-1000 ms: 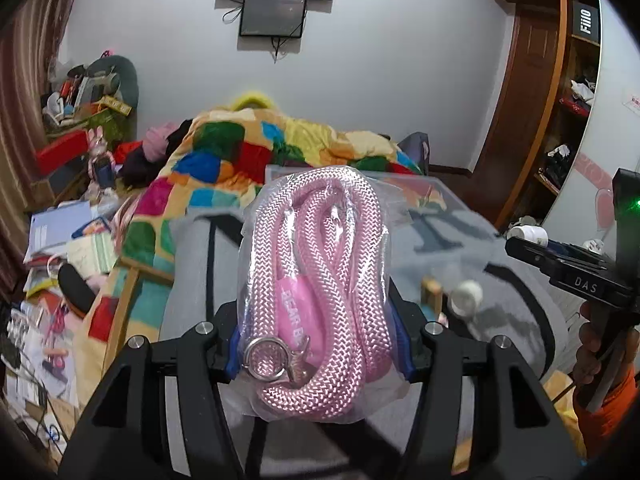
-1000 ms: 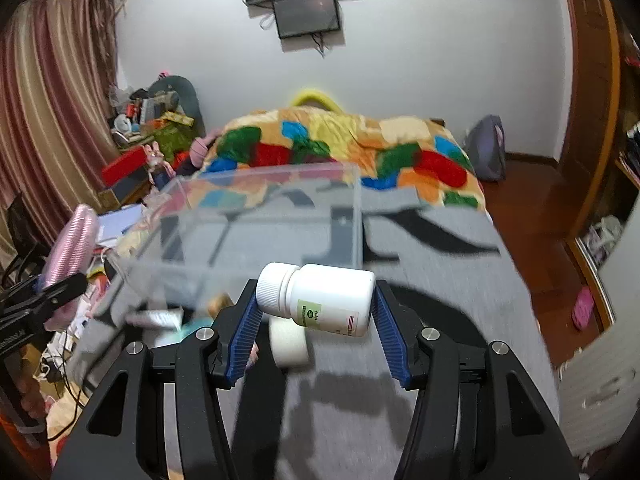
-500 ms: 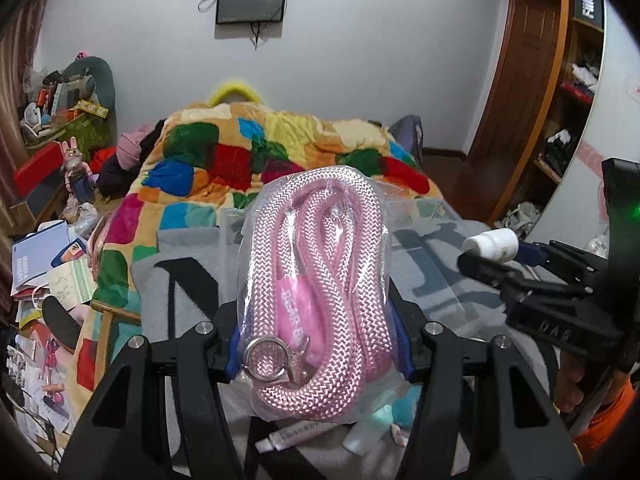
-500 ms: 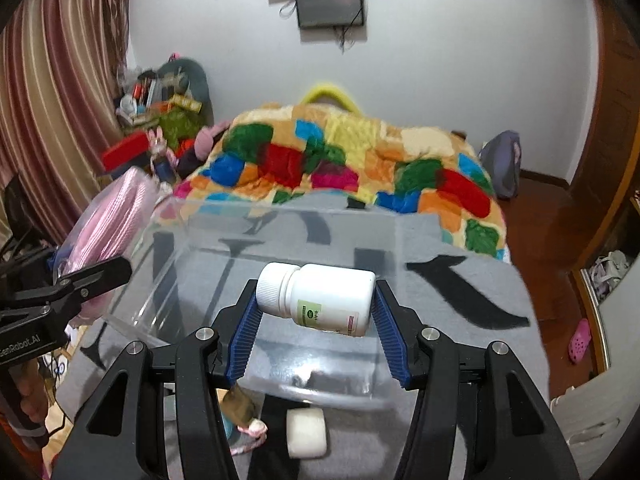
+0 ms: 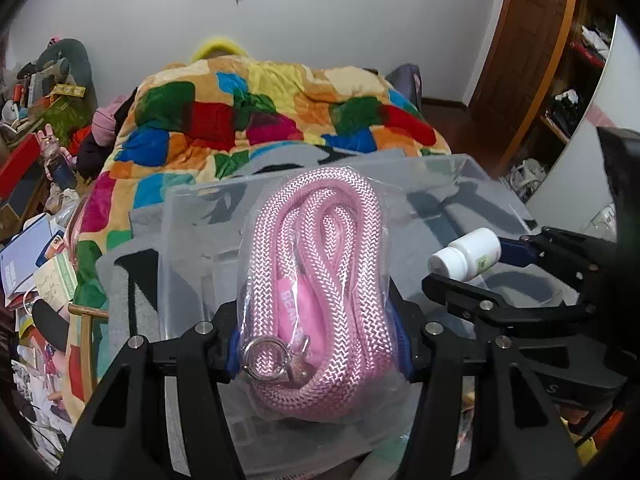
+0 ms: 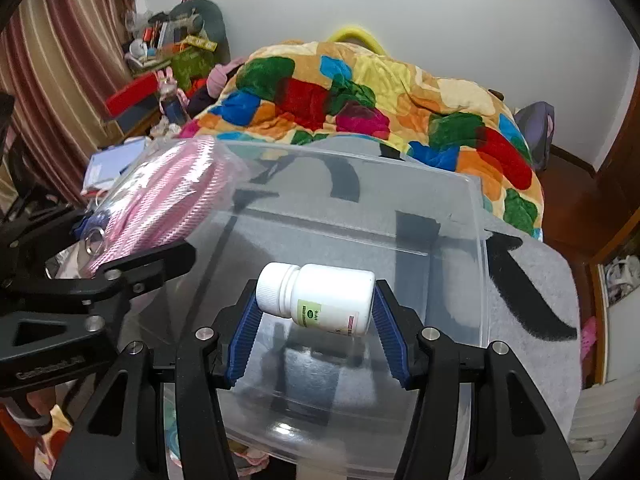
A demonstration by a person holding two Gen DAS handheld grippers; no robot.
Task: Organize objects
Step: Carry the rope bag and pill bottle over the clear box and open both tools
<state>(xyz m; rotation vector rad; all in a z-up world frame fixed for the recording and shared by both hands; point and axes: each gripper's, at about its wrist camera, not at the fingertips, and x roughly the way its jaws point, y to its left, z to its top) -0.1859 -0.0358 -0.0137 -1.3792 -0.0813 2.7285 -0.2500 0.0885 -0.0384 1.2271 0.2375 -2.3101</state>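
Left wrist view: my left gripper (image 5: pixel 318 344) is clamped on the bagged pink rope (image 5: pixel 320 284), held over the clear plastic bin (image 5: pixel 192 240) (metal ring nearest me). Right wrist view: my right gripper (image 6: pixel 316 336) pinches the white pill bottle (image 6: pixel 320 298) sideways above the bin's open interior.

Little can be read here. The pink tag inside the clear plastic bag of coiled pink rope (image 5: pixel 320 276) carries white capital letters that begin "BEA", the rest hidden behind the rope. The white plastic pill bottle (image 6: pixel 320 298) has a label with a green round logo and small print too fine to make out, and raised lettering on the left black hand-held gripper's (image 6: pixel 120 276) body is too blurred to read.
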